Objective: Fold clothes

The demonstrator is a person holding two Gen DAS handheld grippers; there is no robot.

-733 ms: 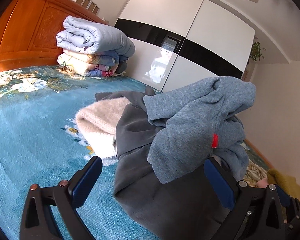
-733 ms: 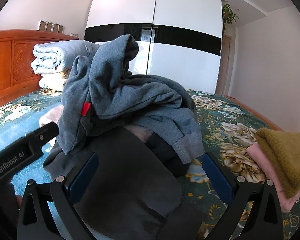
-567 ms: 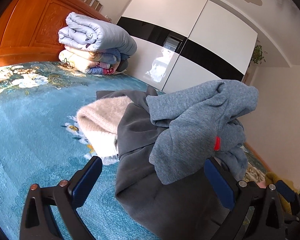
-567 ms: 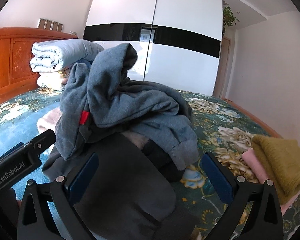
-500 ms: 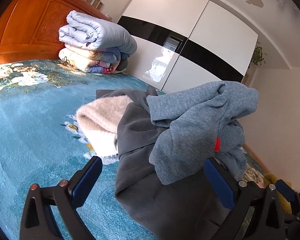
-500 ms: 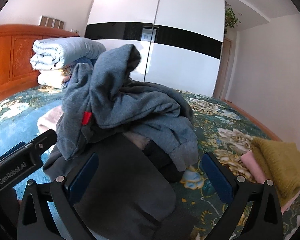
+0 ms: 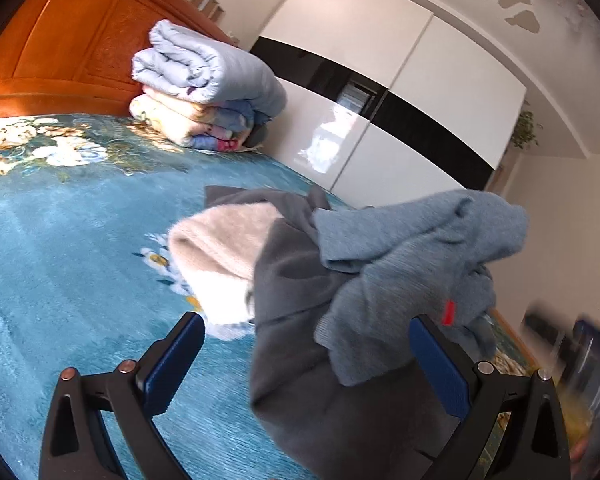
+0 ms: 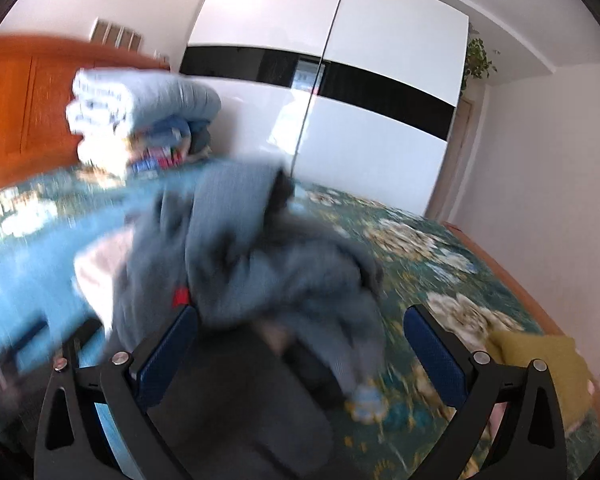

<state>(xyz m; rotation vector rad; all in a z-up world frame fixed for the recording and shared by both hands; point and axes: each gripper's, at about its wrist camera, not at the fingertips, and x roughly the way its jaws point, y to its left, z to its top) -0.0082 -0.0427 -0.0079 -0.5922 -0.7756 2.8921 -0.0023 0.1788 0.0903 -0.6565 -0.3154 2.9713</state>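
Observation:
A heap of clothes lies on the bed: a blue-grey sweatshirt [image 7: 416, 256] with a small red tag [image 7: 447, 307] on top, a dark grey garment [image 7: 324, 396] beneath it, and a cream fluffy garment [image 7: 220, 248] at the left. My left gripper [image 7: 306, 364] is open, its blue pads either side of the dark garment's near edge. My right gripper [image 8: 300, 352] is open too, just in front of the blurred sweatshirt [image 8: 260, 264] and over the dark garment [image 8: 236, 400].
The bed has a blue and green floral cover [image 7: 68, 248]. Folded quilts [image 7: 204, 84] are stacked by the wooden headboard [image 7: 60, 48]. A white and black wardrobe [image 8: 340, 100] stands behind. Folded mustard and pink clothes [image 8: 548, 364] lie at the right.
Both views have swung and blurred. The right gripper has risen and tilted, so the heap sits lower in its view. The left gripper shifted slightly, and the other gripper at its right is smeared.

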